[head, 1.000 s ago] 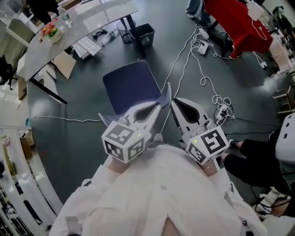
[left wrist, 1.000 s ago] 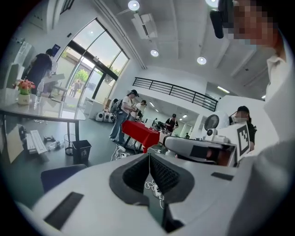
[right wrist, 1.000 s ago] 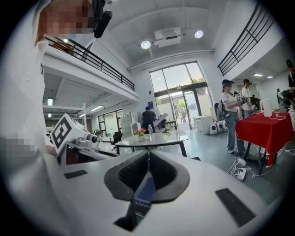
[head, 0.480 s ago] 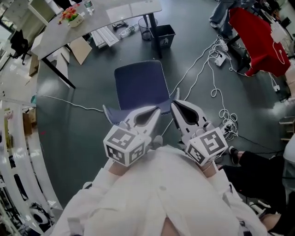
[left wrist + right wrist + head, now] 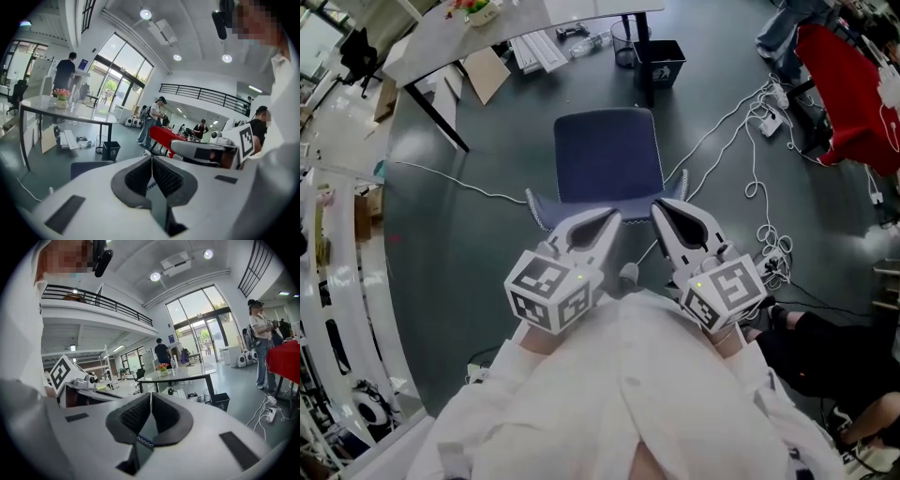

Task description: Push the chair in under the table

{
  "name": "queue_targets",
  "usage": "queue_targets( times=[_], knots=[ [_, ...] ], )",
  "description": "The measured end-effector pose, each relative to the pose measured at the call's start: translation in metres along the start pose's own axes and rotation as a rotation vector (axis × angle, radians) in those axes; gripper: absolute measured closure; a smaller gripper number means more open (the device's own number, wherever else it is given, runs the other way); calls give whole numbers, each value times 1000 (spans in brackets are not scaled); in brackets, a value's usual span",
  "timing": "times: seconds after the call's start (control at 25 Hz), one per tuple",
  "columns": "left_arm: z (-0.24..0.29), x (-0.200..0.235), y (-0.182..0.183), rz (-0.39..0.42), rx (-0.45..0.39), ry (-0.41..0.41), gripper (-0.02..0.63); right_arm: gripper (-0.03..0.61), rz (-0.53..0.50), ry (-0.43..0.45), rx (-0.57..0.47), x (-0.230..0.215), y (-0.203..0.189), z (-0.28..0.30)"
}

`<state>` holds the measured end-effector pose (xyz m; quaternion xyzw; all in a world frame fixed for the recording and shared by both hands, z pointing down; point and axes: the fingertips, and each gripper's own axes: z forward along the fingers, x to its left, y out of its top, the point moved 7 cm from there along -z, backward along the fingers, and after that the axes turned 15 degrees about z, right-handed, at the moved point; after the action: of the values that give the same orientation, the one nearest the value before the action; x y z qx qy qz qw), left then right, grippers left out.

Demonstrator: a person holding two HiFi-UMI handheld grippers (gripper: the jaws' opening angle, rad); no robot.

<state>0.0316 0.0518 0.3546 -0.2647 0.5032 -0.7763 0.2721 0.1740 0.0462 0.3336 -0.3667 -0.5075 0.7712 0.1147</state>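
Whole head view has swung. The chair, which a second ago sits left of centre and skewed, now lies almost dead ahead with its back edge nearest the person. The worktop has slid up toward the top edge of the view; it stays well apart from the chair, beyond its far side and off to the left. The black bin just past the chair's far edge and the loose cables on the floor to the chair's right keep about the same places relative to the chair, so I judge the chair itself has not been shifted yet and only the person has squared up behind it. The left gripper and right gripper remain side by side in front of the chest, their tips now overlapping the chair's back edge in the picture. Whether either actually touches the backrest cannot be told. Both pairs of jaws are clenched tight with nothing between them, as each gripper view shows plainly, same as before. Reading for the task: the approach is about done and the push not begun. Closed tips would serve as blunt pushers against the backrest, and the push must angle left toward the worktop.
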Motion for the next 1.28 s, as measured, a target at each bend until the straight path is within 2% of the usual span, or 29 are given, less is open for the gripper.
queue_targets(
  times=[0.28,0.44,0.64,0.8,1.0,1.12,1.28],
  knots=[
    [-27,19,-6,-14,17,38,595,545,-35,-4,37,16,-4,14],
    [-30,23,-12,-30,50,25,595,545,-39,0,60,22,-5,21],
    [-33,19,-20,-13,80,2,595,545,-28,1,83,30,-16,24],
    [-38,15,-24,-15,62,-37,595,545,-23,0,107,36,-26,25],
    [-33,13,-29,7,86,-28,595,545,-30,-2,132,36,-35,23],
    [-33,14,-36,30,110,-19,595,545,-40,30,158,38,-42,25],
    [-32,19,-47,52,146,2,595,545,-112,22,217,36,-52,29]
  ],
)
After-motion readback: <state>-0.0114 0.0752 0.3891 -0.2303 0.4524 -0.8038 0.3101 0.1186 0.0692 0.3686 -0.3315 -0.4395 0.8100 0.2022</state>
